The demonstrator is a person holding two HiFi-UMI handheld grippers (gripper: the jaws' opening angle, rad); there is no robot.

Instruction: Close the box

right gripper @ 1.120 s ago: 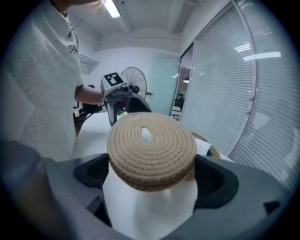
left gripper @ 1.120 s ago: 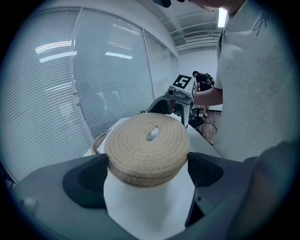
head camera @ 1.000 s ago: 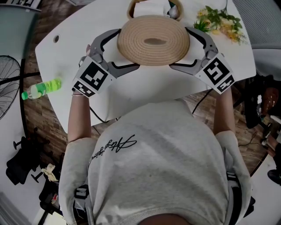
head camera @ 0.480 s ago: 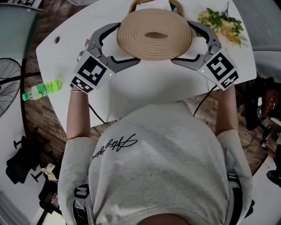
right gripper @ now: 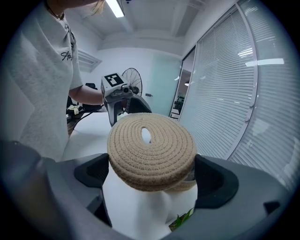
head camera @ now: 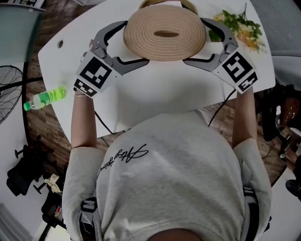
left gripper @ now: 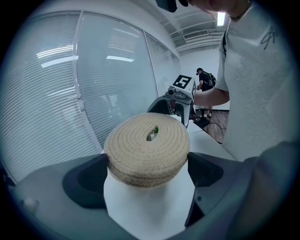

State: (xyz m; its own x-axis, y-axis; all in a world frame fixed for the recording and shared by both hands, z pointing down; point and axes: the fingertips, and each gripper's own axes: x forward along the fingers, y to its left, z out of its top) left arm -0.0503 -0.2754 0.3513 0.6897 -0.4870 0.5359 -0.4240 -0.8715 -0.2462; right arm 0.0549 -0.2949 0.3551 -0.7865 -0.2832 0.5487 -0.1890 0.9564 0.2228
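Head view shows me the woven lid point(head camera: 164, 32) clamped from both sides, left gripper point(head camera: 123, 47) on its left edge and right gripper point(head camera: 204, 45) on its right, held over the box point(head camera: 188, 4) at the desk's point(head camera: 155, 94) far edge.

Bright ceiling striplights, blind glare, fisheye-dark edges, sharp focus

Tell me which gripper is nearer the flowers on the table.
The right gripper: the flowers lie beside its far jaw, at the right of the table. The left gripper holds the opposite side of the woven lid, toward the green bottle.
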